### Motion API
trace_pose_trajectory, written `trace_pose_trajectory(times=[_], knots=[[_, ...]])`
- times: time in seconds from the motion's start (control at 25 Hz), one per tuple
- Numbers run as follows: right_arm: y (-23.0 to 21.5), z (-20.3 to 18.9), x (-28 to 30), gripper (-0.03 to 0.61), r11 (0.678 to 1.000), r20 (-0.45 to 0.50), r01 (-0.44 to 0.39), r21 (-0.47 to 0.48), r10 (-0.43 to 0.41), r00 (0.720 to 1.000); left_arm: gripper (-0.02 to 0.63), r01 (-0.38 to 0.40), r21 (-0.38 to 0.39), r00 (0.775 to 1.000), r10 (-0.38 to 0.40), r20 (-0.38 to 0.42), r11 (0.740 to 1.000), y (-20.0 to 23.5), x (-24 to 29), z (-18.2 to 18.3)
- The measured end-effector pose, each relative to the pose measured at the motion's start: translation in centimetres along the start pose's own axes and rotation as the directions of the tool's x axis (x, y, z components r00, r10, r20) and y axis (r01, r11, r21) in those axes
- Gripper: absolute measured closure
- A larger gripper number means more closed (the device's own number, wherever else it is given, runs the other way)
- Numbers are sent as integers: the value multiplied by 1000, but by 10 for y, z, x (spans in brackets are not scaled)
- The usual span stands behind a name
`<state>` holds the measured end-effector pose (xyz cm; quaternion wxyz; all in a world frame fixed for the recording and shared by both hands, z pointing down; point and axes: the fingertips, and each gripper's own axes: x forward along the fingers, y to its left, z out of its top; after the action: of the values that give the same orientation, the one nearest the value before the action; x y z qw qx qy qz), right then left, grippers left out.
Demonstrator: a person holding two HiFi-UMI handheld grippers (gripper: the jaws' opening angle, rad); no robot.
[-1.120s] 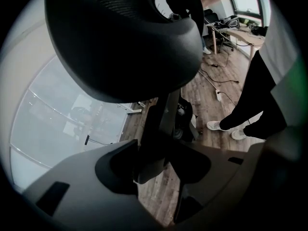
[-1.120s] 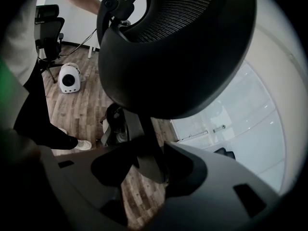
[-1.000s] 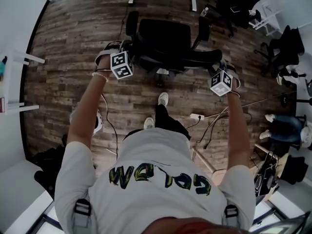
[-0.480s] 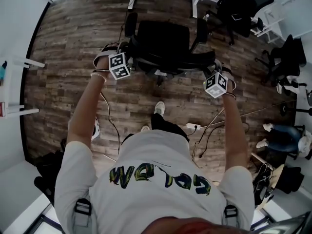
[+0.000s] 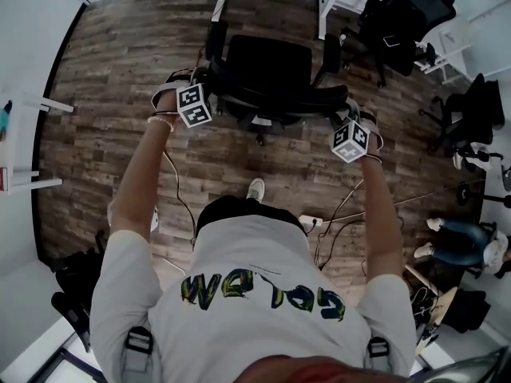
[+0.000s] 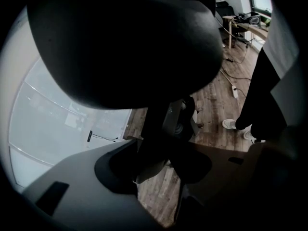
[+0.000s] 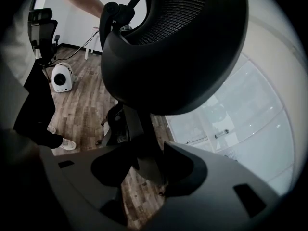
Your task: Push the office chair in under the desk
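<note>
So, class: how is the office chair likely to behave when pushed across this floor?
The office chair probably rolls easily over the plank floor. Pushed high at its backrest, it may tilt or swivel rather than run straight. It looks bulky, so it is likely fairly heavy.

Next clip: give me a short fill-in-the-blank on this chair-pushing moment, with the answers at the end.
1. The office chair is coloured ____.
2. The left tongs and the right tongs both grip the chair by its ____.
3. The floor is laid in ____ planks.
4. The desk ahead of the chair has legs coloured ____.

Missing words: black; backrest; wood; white.
</note>
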<state>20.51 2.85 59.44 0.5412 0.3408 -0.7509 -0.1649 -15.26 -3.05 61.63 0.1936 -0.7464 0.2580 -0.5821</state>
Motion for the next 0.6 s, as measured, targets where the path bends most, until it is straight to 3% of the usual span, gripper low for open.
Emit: trace_pose_trajectory(times=[0.6], knots=[[-67,-1,61,376,1000,-12,7,-8,-7,1000,399,-8,-16,1000,8,-15,1000,68,59,12]])
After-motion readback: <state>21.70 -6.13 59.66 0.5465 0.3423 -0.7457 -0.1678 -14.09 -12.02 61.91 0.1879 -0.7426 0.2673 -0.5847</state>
